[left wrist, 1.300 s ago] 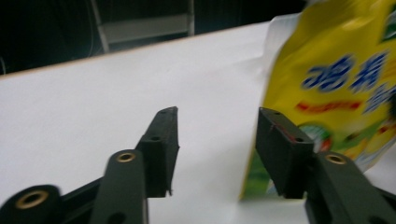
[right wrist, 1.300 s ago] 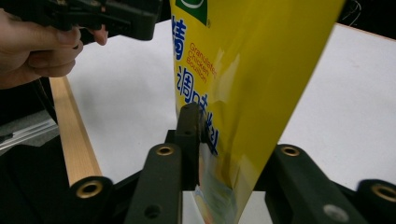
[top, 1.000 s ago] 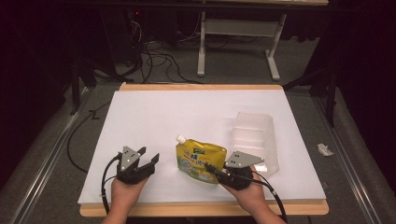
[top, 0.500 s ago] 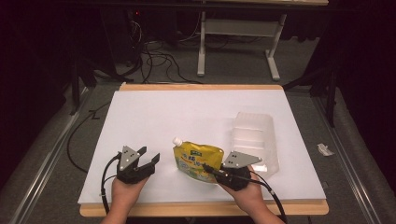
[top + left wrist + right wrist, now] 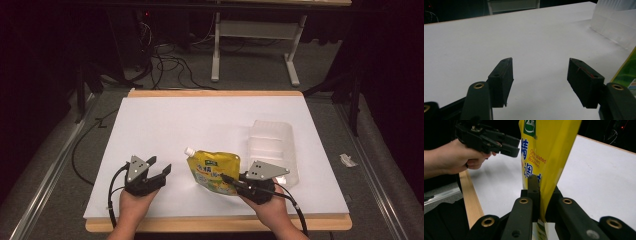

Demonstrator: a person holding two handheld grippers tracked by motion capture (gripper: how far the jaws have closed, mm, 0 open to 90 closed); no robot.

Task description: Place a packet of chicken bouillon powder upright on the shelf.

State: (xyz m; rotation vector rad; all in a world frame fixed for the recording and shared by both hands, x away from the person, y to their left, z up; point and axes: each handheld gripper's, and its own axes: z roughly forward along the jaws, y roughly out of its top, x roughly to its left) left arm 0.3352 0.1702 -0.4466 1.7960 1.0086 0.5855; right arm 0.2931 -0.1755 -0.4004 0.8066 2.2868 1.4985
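The high view looks forward and down over the whole desk. Both gripper views sit low and close, sharing the yellow pouch.

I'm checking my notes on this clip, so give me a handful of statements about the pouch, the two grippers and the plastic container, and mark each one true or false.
1. The right gripper is clamped on the yellow bouillon pouch. True.
2. The left gripper holds the pouch's white spout. False: its jaws are open with nothing between them.
3. The clear plastic container lies on the white table beyond the right gripper. True.
4. The pouch is inside the container. False: it is beside it, on the left gripper's side.
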